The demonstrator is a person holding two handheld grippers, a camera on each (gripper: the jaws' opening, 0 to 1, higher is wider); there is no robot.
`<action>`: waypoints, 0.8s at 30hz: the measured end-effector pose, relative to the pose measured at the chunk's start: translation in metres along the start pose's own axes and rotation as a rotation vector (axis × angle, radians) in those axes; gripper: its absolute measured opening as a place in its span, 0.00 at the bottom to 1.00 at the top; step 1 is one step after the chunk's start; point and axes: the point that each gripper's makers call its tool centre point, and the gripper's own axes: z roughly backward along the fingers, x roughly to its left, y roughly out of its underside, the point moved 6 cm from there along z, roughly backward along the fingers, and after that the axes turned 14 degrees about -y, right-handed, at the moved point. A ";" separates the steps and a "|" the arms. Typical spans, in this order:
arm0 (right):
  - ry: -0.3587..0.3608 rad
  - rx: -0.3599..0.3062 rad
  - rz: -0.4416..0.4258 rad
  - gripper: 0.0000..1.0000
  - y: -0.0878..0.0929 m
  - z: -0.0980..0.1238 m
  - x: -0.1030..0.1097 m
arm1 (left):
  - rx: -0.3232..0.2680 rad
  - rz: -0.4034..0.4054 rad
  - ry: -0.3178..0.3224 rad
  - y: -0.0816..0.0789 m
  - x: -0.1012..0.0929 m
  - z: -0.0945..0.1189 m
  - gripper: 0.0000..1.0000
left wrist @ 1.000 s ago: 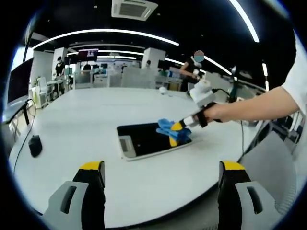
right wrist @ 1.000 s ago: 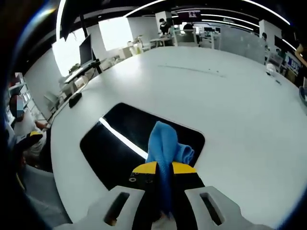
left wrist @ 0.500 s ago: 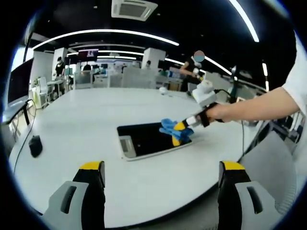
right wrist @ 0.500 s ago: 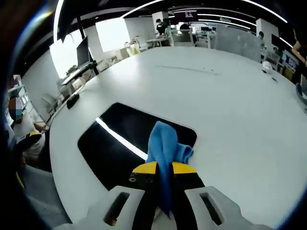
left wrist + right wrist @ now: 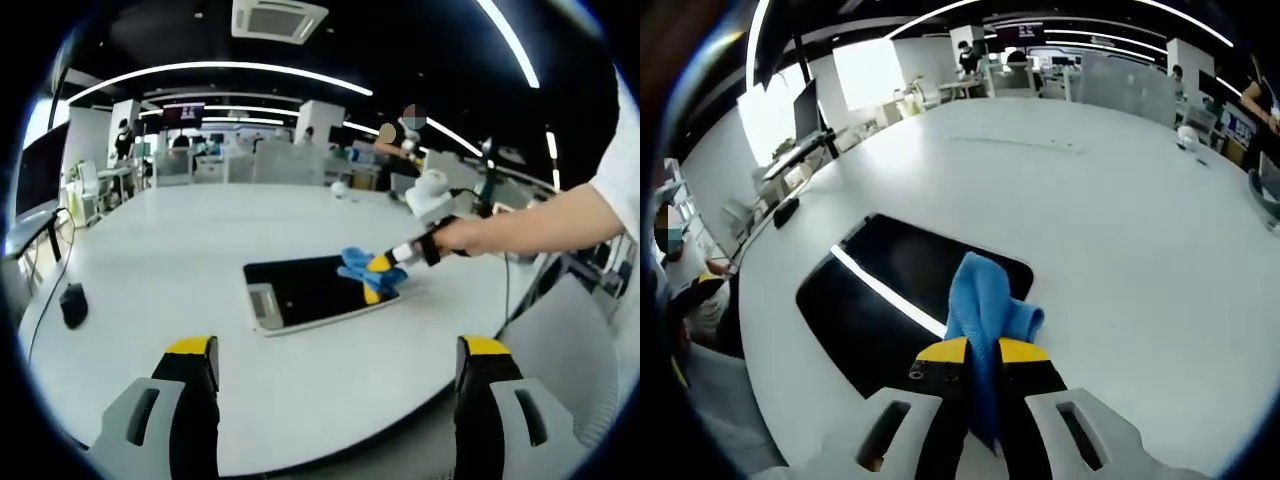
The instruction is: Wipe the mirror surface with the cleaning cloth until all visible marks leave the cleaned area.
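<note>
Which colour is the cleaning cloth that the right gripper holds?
The cleaning cloth is blue, clearest in the right gripper view.

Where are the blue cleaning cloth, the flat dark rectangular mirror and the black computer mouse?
blue cleaning cloth [image 5: 983, 297], right gripper view, middle of the bunched fabric
flat dark rectangular mirror [image 5: 305, 285], left gripper view, bare dark glass
black computer mouse [image 5: 73, 304], left gripper view, top of its shell

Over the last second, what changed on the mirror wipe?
The right gripper, shut on the blue cleaning cloth, slid the cloth across the dark rectangular mirror toward its right-hand edge in the left gripper view. The left gripper stayed open above the white table; the mirror stayed put.
</note>
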 end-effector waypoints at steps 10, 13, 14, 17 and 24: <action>0.010 0.007 0.004 0.04 -0.002 -0.004 -0.008 | 0.003 -0.003 0.004 0.000 0.000 0.000 0.99; 0.014 0.009 0.007 0.04 -0.003 -0.005 -0.009 | 0.004 -0.005 0.006 0.000 0.000 0.000 0.99; 0.015 0.009 0.007 0.04 -0.003 -0.006 -0.010 | 0.004 -0.004 0.006 0.001 0.000 0.000 0.99; 0.016 0.011 0.010 0.04 -0.003 -0.006 -0.010 | 0.004 -0.004 0.007 0.001 0.000 0.000 0.99; 0.018 0.015 0.012 0.04 -0.003 -0.008 -0.013 | 0.002 -0.003 0.010 0.000 -0.001 0.001 0.99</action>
